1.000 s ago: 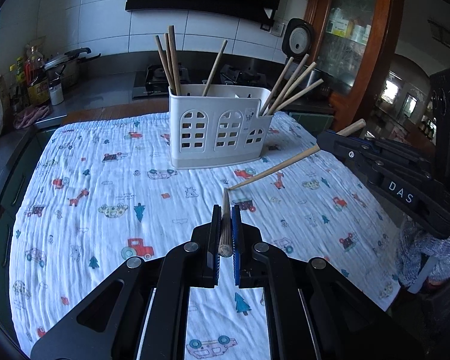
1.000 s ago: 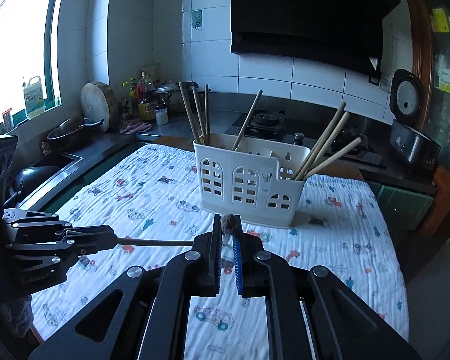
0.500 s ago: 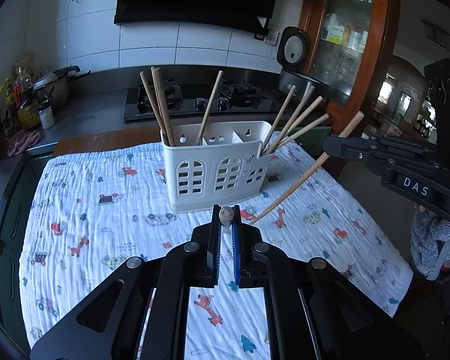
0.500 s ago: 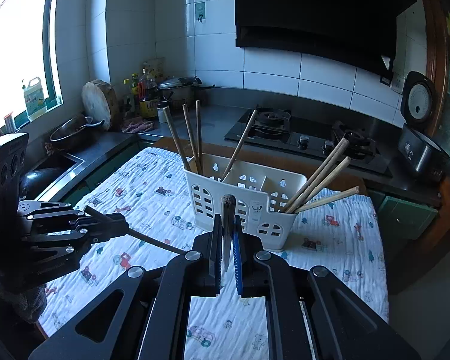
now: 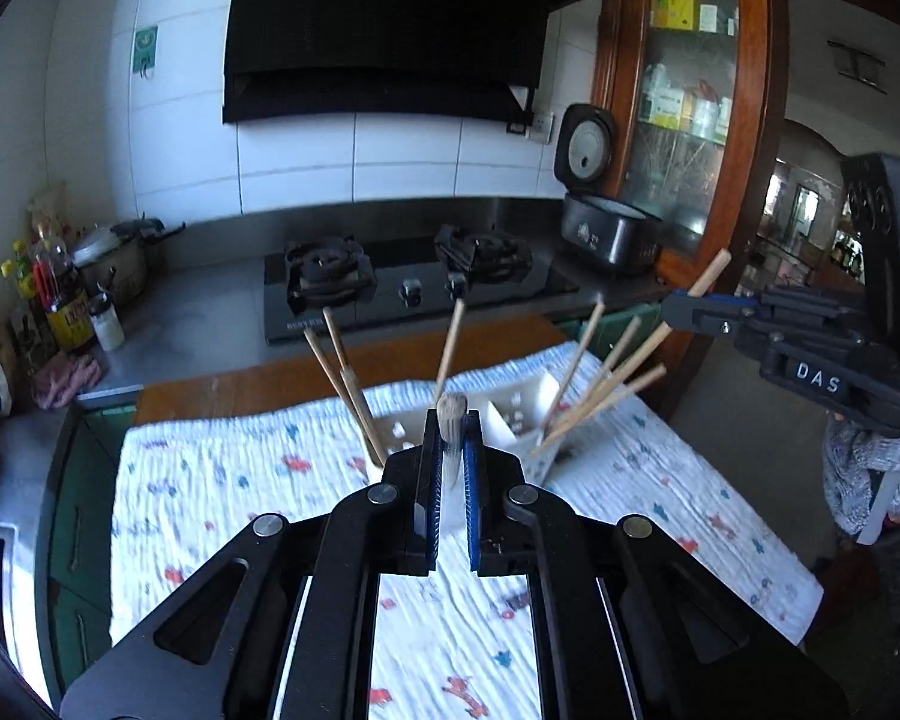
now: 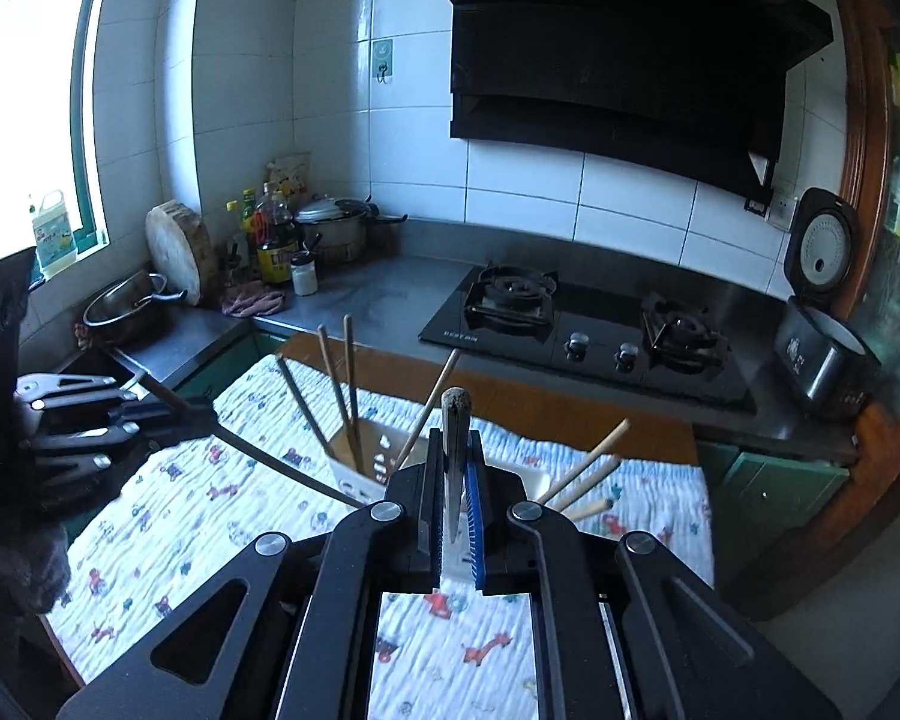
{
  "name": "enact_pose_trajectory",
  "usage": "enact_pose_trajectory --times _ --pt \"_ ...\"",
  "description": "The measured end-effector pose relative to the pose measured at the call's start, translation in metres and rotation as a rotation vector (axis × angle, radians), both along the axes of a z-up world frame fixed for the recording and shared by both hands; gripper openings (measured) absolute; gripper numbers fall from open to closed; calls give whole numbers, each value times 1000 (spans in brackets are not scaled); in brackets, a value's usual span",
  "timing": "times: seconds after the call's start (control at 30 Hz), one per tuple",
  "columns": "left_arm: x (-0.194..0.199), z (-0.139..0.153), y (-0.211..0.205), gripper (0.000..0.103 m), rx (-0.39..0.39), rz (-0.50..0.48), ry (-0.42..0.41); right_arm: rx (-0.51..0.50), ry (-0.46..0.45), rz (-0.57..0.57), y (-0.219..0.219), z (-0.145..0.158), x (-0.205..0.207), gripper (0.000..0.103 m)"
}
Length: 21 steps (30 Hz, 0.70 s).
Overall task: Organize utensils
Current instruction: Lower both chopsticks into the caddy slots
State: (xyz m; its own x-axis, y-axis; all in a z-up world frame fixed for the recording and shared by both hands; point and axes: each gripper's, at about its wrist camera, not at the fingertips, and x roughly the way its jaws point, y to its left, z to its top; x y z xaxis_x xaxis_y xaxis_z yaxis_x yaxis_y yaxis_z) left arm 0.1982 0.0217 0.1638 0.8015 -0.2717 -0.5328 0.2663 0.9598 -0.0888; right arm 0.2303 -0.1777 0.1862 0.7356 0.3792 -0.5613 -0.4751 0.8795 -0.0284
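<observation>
A white slotted utensil holder [image 5: 534, 399] stands on the patterned cloth with several wooden chopsticks leaning in it; my jaws hide most of it. My left gripper [image 5: 452, 438] is shut on a chopstick [image 5: 452, 408], seen end-on above the holder. In the right wrist view that left gripper [image 6: 201, 414] hangs at the left, its chopstick [image 6: 282, 468] slanting down toward the holder [image 6: 354, 480]. My right gripper [image 6: 453, 450] is shut on another chopstick [image 6: 456, 405]. From the left wrist view the right gripper [image 5: 675, 306] holds its chopstick [image 5: 642, 354] angled down into the holder's right end.
The cartoon-print cloth [image 5: 210, 492] covers the table. Behind it run a steel counter with a gas hob [image 5: 408, 288], a rice cooker [image 5: 606, 234], a pot and bottles [image 6: 276, 240], a chopping block [image 6: 180, 249] and a pan [image 6: 126, 306]. A wooden cabinet [image 5: 690, 120] stands at the right.
Both grippers have risen with their chopsticks and moved in over the holder, which now sits low behind the jaws. The right chopstick's tip has swung from the cloth into the holder's right end.
</observation>
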Motion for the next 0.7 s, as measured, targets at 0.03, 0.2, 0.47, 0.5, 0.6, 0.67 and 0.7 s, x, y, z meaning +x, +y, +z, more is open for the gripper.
enact_pose_trajectory --times 0.03,0.2,0.47,0.5,0.6,0.67,0.7 --pt "1 6 2 5 2 4 -10 0 -1 -2 -1 4 3 7" --pt "8 23 8 5 3 20 -40 17 -14 -24 -9 17 16 7" --pt "19 35 10 5 -23 37 -66 34 -53 -64 -11 27 33 7" --pt "22 36 10 5 -27 38 -66 29 -61 -69 -9 27 35 7" --pt "31 39 11 5 -30 49 -73 33 -73 -76 -7 29 43 7" --pt "34 42 12 5 -33 53 -79 40 -91 -82 -5 31 49 7" --pt "37 42 13 5 -31 59 -81 51 -92 -81 -5 32 52 7"
